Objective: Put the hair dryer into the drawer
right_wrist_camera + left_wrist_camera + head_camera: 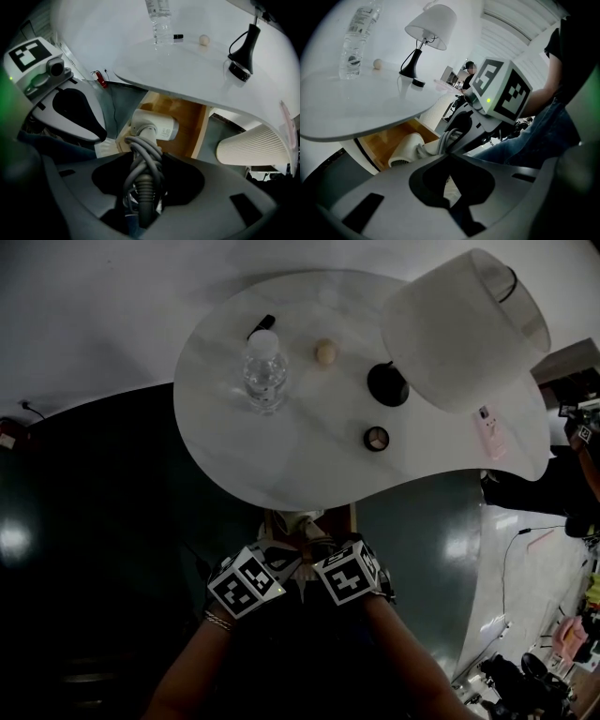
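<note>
Right claw (141,174) around hair dryer (159,127) over drawer (186,114)

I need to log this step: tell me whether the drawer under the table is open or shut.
Open: the drawer's wooden inside shows below the table, behind the hair dryer held by the right gripper.

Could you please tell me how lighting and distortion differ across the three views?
Head view: dim overall, strong fisheye bowing the table, with glare patches on the dark floor. Left gripper view: bright, background washed out, lamp sharp, the left gripper a dark foreground mass. Right gripper view: hair dryer crisp against the wooden drawer, green glow at the left edge, corners vignetted.
</note>
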A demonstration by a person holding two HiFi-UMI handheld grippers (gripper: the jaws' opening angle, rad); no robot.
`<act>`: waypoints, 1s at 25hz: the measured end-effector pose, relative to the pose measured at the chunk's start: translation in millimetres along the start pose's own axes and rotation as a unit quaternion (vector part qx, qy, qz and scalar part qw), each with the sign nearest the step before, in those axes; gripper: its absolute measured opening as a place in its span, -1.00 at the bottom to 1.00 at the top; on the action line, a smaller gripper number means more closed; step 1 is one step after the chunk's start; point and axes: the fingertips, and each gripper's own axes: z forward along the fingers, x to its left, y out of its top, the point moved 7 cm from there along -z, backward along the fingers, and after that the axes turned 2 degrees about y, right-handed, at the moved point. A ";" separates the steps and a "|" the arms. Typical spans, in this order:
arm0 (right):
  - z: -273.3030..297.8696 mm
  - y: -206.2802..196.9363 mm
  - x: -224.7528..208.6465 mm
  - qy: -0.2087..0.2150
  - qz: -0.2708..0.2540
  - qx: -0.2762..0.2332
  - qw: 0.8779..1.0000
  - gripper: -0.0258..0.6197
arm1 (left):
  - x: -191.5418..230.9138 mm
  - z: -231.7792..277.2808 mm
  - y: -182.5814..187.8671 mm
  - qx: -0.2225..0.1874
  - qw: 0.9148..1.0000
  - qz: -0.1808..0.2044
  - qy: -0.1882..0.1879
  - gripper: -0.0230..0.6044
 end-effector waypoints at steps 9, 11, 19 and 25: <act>12.7 3.0 -5.0 -0.018 0.014 -0.013 1.000 -0.27 | 8.9 6.9 -9.5 0.018 0.999 0.006 0.027 -0.90; 13.8 4.4 -6.0 -0.021 0.016 -0.014 1.000 -0.27 | 11.0 7.3 -10.7 0.021 0.999 0.001 0.027 -0.90; 24.2 19.6 -8.7 -0.026 0.027 -0.025 0.999 -0.27 | 22.8 4.0 -17.8 0.022 0.999 -0.027 0.036 -0.90; 34.2 28.1 -7.2 -0.037 0.018 -0.016 0.999 -0.27 | 32.6 6.8 -24.5 0.025 0.998 -0.044 0.039 -0.90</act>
